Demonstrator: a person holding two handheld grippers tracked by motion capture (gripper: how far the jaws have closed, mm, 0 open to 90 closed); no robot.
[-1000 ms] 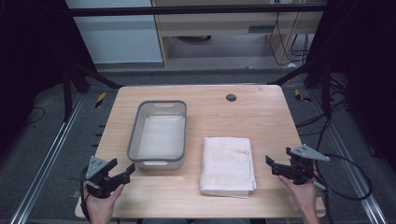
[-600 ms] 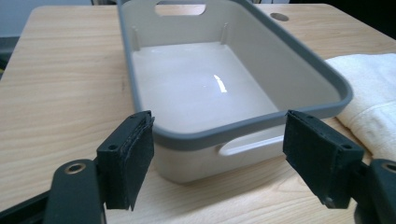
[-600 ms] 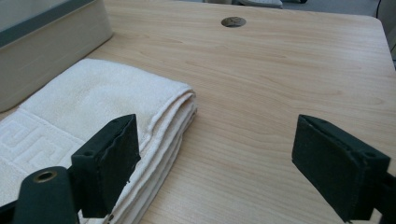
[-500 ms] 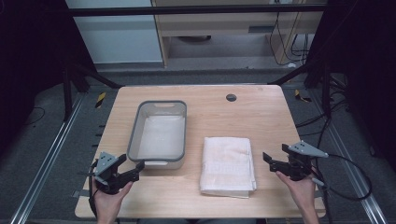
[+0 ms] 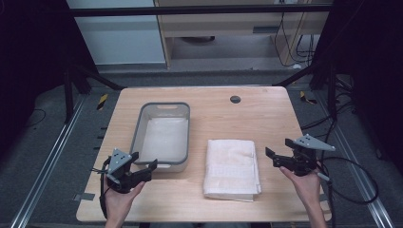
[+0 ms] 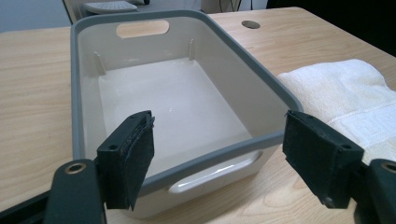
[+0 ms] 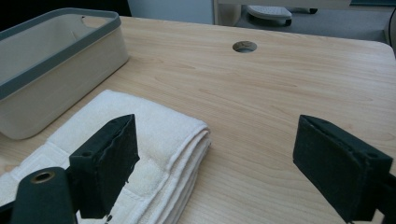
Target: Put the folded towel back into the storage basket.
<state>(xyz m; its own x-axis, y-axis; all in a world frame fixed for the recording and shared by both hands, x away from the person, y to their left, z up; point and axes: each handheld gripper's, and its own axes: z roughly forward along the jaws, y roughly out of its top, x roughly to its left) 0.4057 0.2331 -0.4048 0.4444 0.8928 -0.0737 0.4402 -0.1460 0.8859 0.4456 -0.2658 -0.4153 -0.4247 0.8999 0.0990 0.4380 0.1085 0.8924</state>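
Observation:
A white bin with a grey rim (image 5: 161,107) stands empty on the left half of the wooden table (image 5: 266,118). Right of it lies a folded white towel (image 5: 232,167). My left gripper (image 5: 144,160) is open at the bin's near end; in the left gripper view its jaws (image 6: 219,135) straddle the near rim (image 6: 219,156) without touching it. My right gripper (image 5: 272,158) is open just right of the towel, and nothing is between its jaws. In the right gripper view (image 7: 217,140) the towel's folded edge (image 7: 187,140) lies by the left jaw.
A round cable hole (image 5: 235,99) sits near the table's far edge. The bin's wall (image 7: 56,88) stands left of the towel. Bare wood stretches along the right side and the front. Cables trail over the dark floor at the right.
My left gripper has moved right and forward, up to the bin's near end. The right gripper has shifted slightly left toward the towel. Bin and towel have not moved.

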